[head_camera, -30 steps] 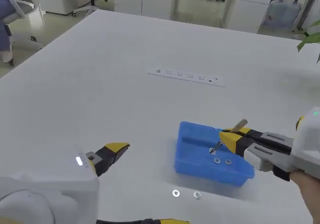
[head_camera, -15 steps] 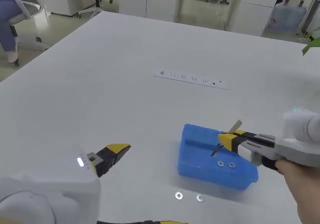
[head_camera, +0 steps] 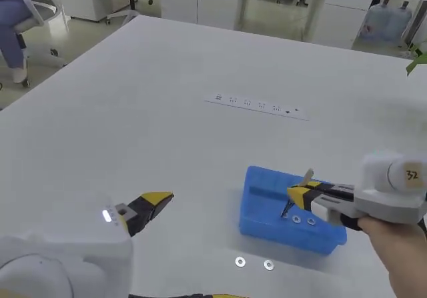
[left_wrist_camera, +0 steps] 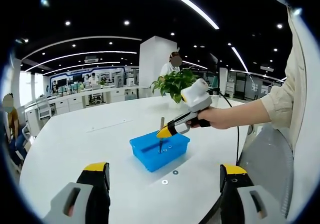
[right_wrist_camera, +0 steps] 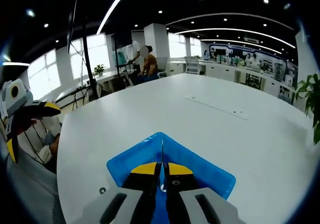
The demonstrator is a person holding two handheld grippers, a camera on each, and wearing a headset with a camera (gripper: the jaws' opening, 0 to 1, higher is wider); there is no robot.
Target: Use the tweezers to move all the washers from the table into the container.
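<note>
A blue container (head_camera: 267,208) sits on the white table with two washers (head_camera: 296,219) inside it. Two more washers (head_camera: 240,263) lie on the table just in front of it. My right gripper (head_camera: 295,195) is shut on the tweezers (head_camera: 287,209), whose tips point down into the container; I cannot tell whether they hold a washer. In the right gripper view the shut gripper (right_wrist_camera: 161,171) holds the thin tweezers (right_wrist_camera: 161,154) over the container (right_wrist_camera: 125,164). My left gripper (left_wrist_camera: 162,176) stands open, well to the left of the container (left_wrist_camera: 147,151), holding nothing.
A flush socket strip (head_camera: 257,106) lies in the table's middle, beyond the container. Office chairs (head_camera: 40,11) stand past the far left edge. A potted plant (left_wrist_camera: 175,83) stands at the table's far side. The table around the container is bare.
My right gripper with the tweezers has slid a little toward the container's near side and sits slightly lower. The left gripper has stayed put.
</note>
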